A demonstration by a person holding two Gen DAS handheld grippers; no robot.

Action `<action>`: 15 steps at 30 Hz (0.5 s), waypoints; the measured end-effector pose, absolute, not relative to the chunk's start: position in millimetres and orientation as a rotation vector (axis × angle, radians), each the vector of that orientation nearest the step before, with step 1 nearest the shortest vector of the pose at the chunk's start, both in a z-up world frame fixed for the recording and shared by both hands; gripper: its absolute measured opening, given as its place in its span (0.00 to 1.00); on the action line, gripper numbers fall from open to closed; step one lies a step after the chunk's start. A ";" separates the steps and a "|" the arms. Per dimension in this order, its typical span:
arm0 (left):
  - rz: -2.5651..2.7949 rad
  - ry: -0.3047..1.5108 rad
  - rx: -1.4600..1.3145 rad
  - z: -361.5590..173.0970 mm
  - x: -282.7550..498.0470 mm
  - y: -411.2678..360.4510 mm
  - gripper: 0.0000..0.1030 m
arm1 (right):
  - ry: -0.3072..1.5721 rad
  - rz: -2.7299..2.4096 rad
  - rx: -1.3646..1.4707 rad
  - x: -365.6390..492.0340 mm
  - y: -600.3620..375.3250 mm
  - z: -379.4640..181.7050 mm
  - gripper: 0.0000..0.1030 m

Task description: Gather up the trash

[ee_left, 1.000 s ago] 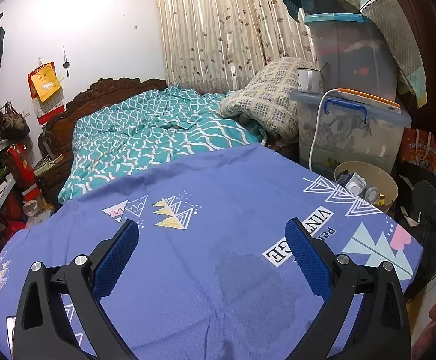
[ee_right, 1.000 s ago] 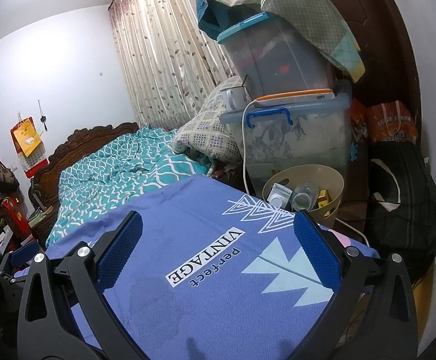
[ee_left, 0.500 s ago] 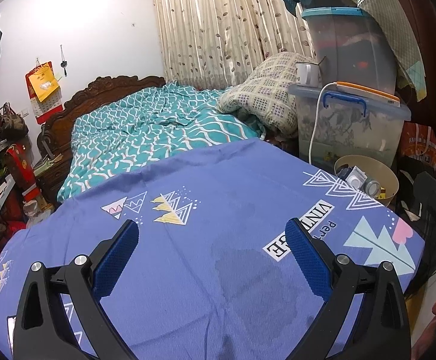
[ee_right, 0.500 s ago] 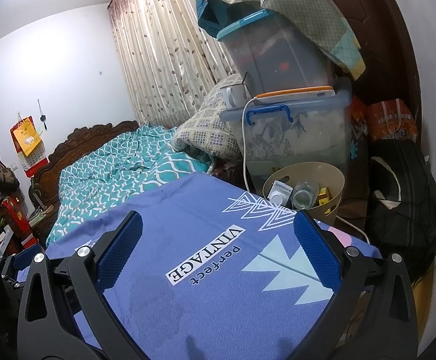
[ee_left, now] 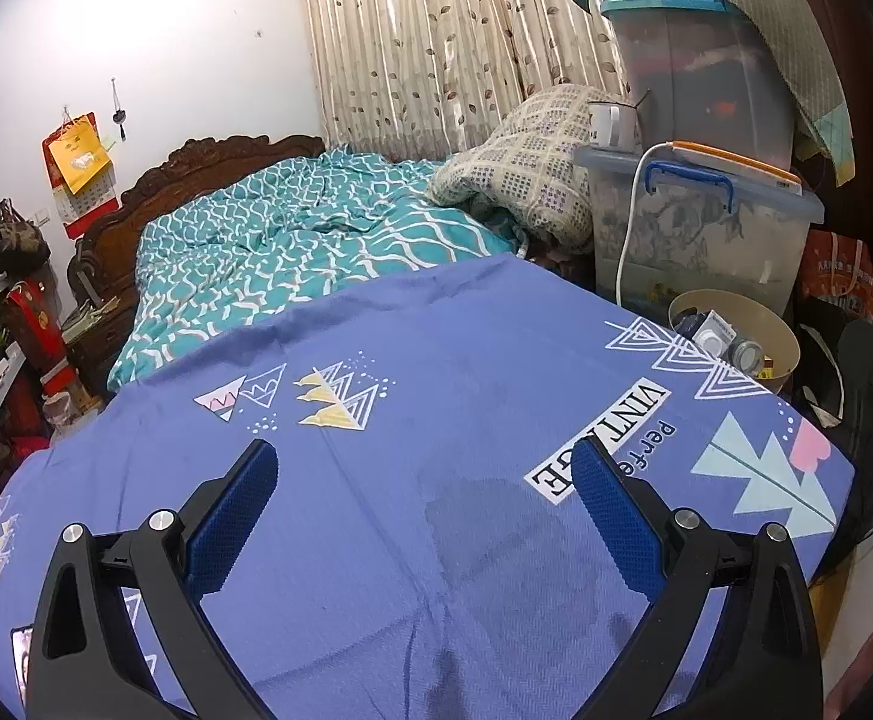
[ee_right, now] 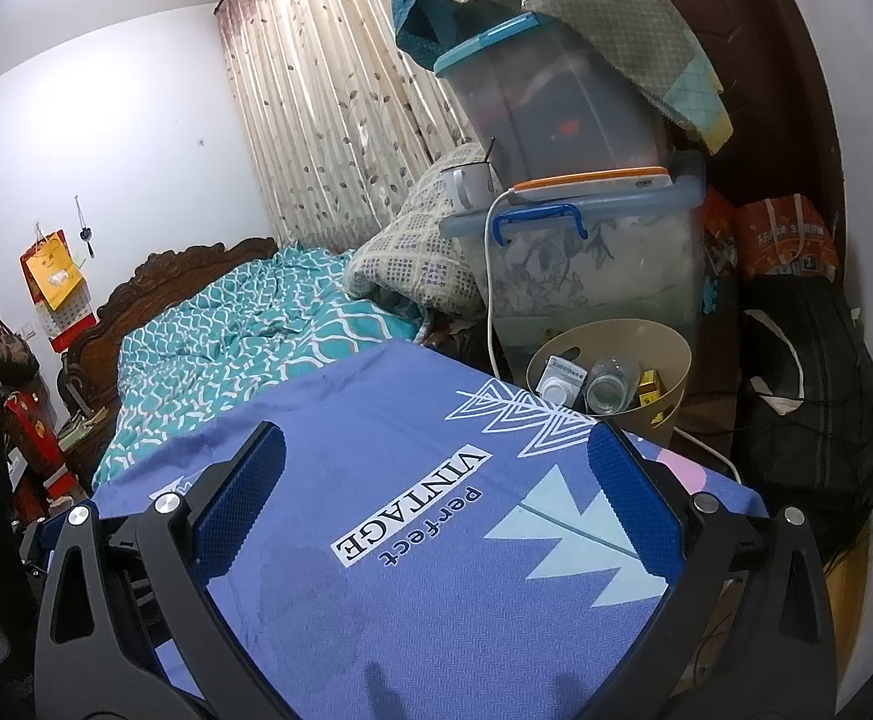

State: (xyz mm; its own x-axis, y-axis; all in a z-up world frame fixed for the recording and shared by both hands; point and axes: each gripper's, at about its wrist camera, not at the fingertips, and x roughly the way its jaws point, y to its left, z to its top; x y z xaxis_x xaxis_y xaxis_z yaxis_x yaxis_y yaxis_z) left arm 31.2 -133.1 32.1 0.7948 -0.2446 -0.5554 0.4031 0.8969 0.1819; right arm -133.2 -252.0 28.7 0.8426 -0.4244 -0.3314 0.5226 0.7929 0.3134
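1. My left gripper (ee_left: 421, 489) hangs over the blue printed cloth (ee_left: 436, 396), jaws spread wide with only cloth between the blue pads; it holds nothing.
2. My right gripper (ee_right: 436, 468) sits over the same cloth near its "VINTAGE perfect" print (ee_right: 412, 507), jaws equally wide apart and holding nothing.
3. The beige trash bin (ee_right: 673, 354) stands just past the cloth's far corner, at the foot of the clear storage box with blue handle (ee_right: 592, 276).
4. Inside the bin I see a clear plastic bottle (ee_right: 607, 387), a white blister-style pack (ee_right: 559, 378) and small yellow boxes (ee_right: 652, 387); the left view shows the same bin (ee_left: 778, 330) partly hidden behind the cloth's edge.
5. A white cable (ee_right: 490, 300) runs down the front of the storage box beside the bin.
6. A damp-looking dark patch (ee_left: 496, 516) marks the cloth between my left gripper's fingers.
7. Behind the cloth lies the bed with a teal patterned duvet (ee_left: 292, 234).
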 end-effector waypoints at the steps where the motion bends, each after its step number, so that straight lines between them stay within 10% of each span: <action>1: -0.354 0.553 0.302 31.9 31.5 -133.4 0.92 | 0.251 -0.515 0.408 -133.1 -252.1 28.8 0.97; 15: -0.359 0.597 0.304 26.3 39.5 -134.8 0.92 | 0.253 -0.513 0.408 -132.4 -253.9 30.2 0.97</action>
State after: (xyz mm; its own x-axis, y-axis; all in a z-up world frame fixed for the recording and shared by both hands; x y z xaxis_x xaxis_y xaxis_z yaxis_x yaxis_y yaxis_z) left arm 39.5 -134.8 26.3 0.7688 -0.2390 -0.5932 0.4122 0.8943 0.1738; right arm -132.4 -253.9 30.2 0.8430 -0.4225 -0.3330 0.5215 0.7936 0.3133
